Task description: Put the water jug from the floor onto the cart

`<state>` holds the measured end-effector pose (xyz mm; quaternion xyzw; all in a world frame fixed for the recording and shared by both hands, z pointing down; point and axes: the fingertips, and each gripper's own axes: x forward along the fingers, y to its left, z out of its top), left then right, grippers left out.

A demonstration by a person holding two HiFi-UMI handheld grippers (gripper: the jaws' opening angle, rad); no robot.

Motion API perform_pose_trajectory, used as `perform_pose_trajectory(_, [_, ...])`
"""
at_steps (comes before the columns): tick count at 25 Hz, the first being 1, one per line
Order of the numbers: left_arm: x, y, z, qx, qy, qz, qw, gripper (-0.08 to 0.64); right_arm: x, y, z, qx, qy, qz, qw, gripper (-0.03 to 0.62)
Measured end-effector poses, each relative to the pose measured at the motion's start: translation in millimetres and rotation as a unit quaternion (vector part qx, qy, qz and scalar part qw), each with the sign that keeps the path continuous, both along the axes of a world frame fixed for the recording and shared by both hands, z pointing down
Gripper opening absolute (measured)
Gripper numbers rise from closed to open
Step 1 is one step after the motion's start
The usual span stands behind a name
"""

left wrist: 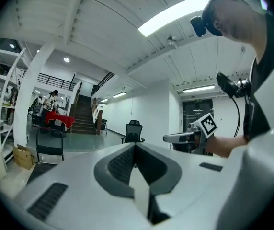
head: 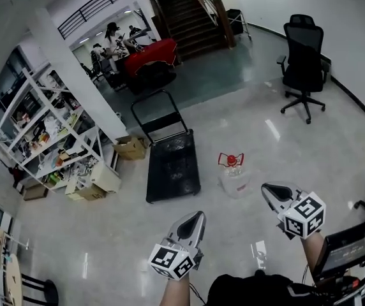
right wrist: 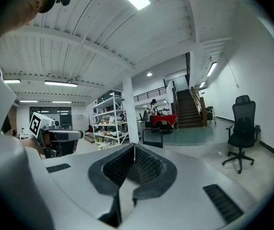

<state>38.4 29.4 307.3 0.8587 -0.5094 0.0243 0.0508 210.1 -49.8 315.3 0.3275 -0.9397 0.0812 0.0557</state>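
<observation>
Claw check, left claw (head: 195,222): closed, pads meeting tip to tip, nothing gripped, touching nothing. Same for right claw (head: 270,190): closed on itself, nothing between the pads. Both held out in the air above the floor (head: 310,152), side by side and well apart from each other.

Water jug (head: 233,174): upright on the floor, ahead of the claws and between their lines, nearer the right one, touched by neither. Clear body, red cap and red carry handle on top; fill level not readable. Just right of the cart (head: 173,164), not touching it.

Cart: black flat deck, push handle upright at the far end. Cardboard box (head: 130,147) near its far left corner, beside white shelving (head: 55,132).
</observation>
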Motion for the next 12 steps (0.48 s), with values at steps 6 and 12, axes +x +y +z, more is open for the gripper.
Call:
perform_pose_trajectory(6, [-18.4,-91.7,6.1,0.004,-0.005,0.014,0.9999,-0.006,-23.8,-90.6,14.2,-0.004,0.002,0.008,1.0,0.005])
perform_pose_trajectory(12, [-58.8,-184.5,19.1,0.012,0.01,0.041,0.999,-0.006,-66.1,-179.0,20.6,-0.005,0.001,0.032,0.999,0.006])
